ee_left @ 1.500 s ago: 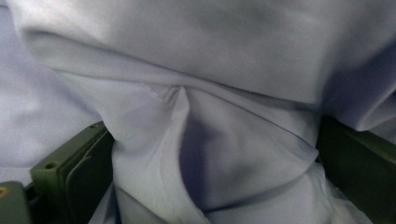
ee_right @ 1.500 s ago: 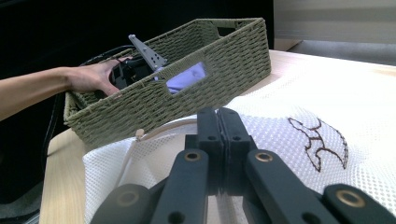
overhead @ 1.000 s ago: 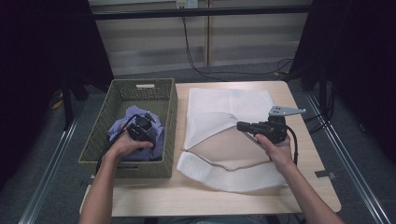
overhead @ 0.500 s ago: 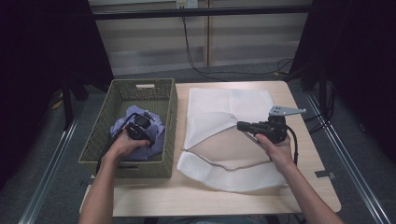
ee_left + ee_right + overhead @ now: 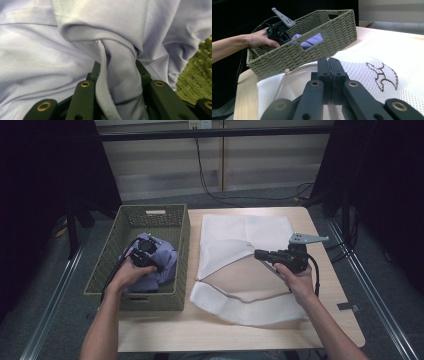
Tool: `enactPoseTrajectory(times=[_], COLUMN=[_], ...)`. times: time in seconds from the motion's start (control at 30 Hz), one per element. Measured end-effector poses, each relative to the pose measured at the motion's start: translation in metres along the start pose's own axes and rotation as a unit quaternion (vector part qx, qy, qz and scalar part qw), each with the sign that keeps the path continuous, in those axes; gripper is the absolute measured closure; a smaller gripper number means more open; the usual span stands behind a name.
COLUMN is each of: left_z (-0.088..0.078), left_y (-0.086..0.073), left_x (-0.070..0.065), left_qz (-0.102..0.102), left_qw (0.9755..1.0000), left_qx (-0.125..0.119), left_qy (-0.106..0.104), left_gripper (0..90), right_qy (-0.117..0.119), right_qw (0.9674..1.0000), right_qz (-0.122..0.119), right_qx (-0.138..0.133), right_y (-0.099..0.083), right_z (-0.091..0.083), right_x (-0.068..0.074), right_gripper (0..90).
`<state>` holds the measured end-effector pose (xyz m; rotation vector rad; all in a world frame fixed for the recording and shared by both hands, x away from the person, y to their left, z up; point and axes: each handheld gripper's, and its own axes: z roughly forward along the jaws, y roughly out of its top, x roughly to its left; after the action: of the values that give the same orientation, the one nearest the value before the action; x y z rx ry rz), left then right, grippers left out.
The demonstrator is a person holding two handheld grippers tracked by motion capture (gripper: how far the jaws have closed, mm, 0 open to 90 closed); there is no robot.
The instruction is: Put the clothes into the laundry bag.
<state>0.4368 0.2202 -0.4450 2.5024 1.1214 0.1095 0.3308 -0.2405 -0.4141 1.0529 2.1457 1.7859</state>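
The person's left hand [image 5: 127, 272] reaches down into the woven green basket [image 5: 131, 296], arm stretched out from the near edge of the table [image 5: 210, 332]. The left gripper [image 5: 117, 71] points down into a lilac cloth [image 5: 45, 57] that lies bunched in the basket. Its fingers [image 5: 96, 68] have just been closing, and now they pinch a fold of the cloth between them. The rest of the cloth spreads out all around the fingers, with basket weave showing just off to one side.

The right hand [image 5: 295, 282] lies low over the table, wrist level, with the right gripper [image 5: 260, 254] pointing across toward the basket. Its fingers [image 5: 323, 70] are pressed tight together on the edge of a white mesh laundry bag [image 5: 240, 240]. The bag lies flat on the table under and in front of these fingers, its mouth held up a little. The basket stands just beside the bag.

The table is pale wood. Around it the room is dark, with a grey floor and black cables [image 5: 215, 190] trailing behind.
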Motion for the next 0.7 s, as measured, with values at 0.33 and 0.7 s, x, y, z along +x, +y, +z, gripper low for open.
enactPoseTrajectory(times=[0.33, 0.7], left_z=[-0.031, -0.061], left_y=[-0.011, -0.026], left_x=[0.012, 0.02], left_qz=[-0.014, -0.029], left_qw=[0.997, 0.987], left_qx=[-0.075, -0.158], left_qy=[-0.012, -0.012], left_gripper=[69.0, 69.1], right_qy=[0.001, 0.003], right_qw=[1.0, 1.0], right_qz=[0.001, 0.005], right_qx=[-0.002, -0.001], right_y=[0.0, -0.001], right_z=[0.0, 0.0], right_x=[0.001, 0.001], right_gripper=[89.2, 89.2])
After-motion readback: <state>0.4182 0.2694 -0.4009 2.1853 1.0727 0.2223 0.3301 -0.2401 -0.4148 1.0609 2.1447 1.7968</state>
